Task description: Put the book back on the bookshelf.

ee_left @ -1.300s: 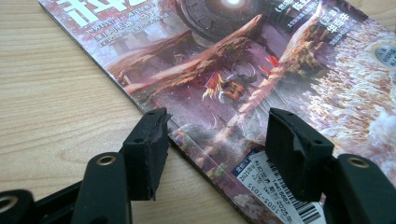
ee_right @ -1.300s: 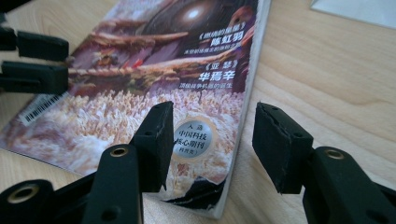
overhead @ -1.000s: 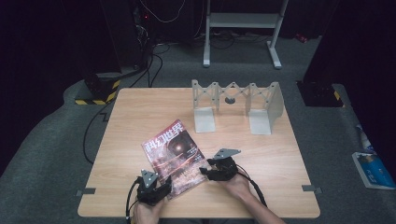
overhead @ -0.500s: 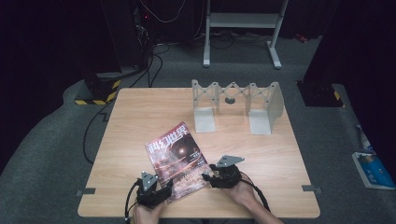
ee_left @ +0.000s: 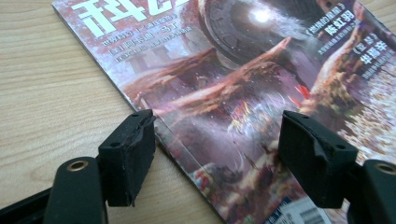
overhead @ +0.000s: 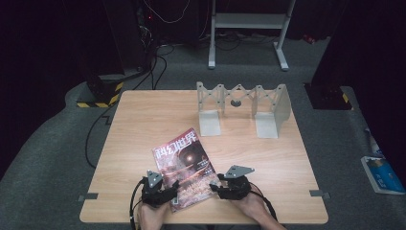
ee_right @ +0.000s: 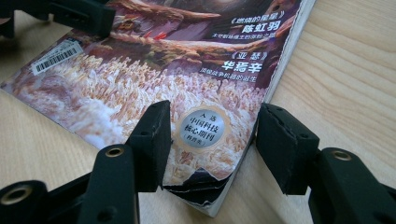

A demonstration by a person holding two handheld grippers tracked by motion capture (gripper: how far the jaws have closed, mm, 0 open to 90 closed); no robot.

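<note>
Wooden table (overhead: 143,120), grey metal rack (overhead: 239,108) at the far side, and a magazine (overhead: 184,165) flat near the front edge. The left gripper (overhead: 165,191) has just been opening, jaws spread over the magazine's left edge; the right gripper (overhead: 220,188) stands spread astride its near right corner, gripping nothing.

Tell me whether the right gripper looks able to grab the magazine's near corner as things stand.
Probably yes: the right gripper stands open astride the torn corner of the magazine, nothing between; the left gripper sits at the other edge.

Magazine (overhead: 184,167) flat on wooden table (overhead: 143,124), left hand-held gripper (overhead: 168,193) and right hand-held gripper (overhead: 216,188) at its near corners.
</note>
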